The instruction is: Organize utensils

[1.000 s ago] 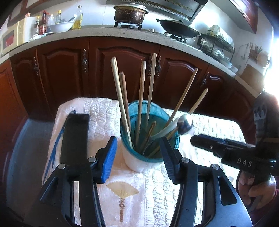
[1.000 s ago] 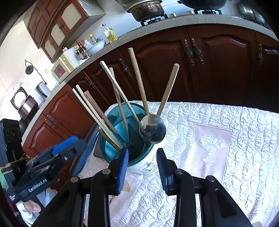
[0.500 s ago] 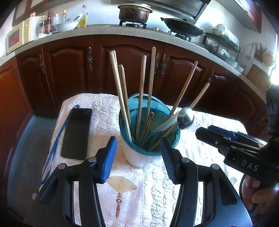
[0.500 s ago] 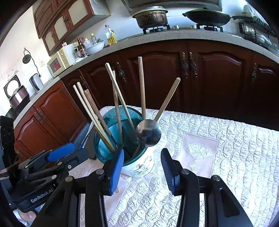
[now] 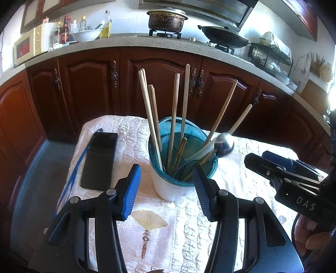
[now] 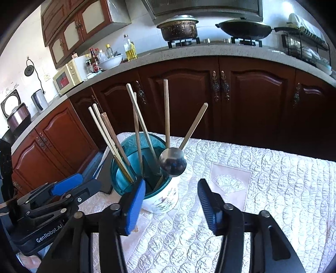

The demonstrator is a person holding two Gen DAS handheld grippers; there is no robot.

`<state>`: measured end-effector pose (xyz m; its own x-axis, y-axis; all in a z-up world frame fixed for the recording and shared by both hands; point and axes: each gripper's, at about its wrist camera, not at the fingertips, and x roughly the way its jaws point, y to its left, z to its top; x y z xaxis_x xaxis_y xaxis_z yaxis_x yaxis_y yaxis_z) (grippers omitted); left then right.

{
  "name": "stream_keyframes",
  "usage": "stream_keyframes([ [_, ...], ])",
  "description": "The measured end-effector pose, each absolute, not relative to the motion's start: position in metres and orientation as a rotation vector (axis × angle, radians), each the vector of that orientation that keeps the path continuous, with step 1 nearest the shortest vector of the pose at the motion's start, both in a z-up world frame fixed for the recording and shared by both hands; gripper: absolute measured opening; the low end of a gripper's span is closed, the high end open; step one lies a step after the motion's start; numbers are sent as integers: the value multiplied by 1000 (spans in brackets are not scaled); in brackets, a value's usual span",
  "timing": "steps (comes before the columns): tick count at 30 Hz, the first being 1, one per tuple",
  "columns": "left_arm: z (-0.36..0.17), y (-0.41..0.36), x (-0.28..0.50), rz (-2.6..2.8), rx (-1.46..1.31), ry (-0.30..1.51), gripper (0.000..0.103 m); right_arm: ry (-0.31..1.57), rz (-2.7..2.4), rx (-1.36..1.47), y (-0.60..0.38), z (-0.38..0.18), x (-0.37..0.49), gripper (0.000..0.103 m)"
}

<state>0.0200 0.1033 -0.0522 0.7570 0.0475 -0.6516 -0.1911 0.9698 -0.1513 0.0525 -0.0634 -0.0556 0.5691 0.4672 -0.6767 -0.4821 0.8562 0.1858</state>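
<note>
A white utensil holder with a teal rim stands on the white quilted tablecloth. Several wooden chopsticks and a metal ladle stand in it. It also shows in the right wrist view, with the chopsticks and ladle. My left gripper is open and empty, just in front of the holder. My right gripper is open and empty, its fingers in front of the holder. Each gripper appears in the other's view: the right, the left.
A black phone with a blue strap lies on the cloth left of the holder. Dark wooden cabinets stand behind the table, under a counter with a pot, a wok and a dish rack.
Both grippers have drawn back and risen a little from the holder, which now looks smaller. The phone has come into full view. Both stay open and empty.
</note>
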Motion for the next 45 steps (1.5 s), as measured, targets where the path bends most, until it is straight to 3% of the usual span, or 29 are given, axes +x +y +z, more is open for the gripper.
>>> stream_keyframes([
  [45,-27,96,-3,198,-159,611,51,677,528,-131,-57,-33,19,62],
])
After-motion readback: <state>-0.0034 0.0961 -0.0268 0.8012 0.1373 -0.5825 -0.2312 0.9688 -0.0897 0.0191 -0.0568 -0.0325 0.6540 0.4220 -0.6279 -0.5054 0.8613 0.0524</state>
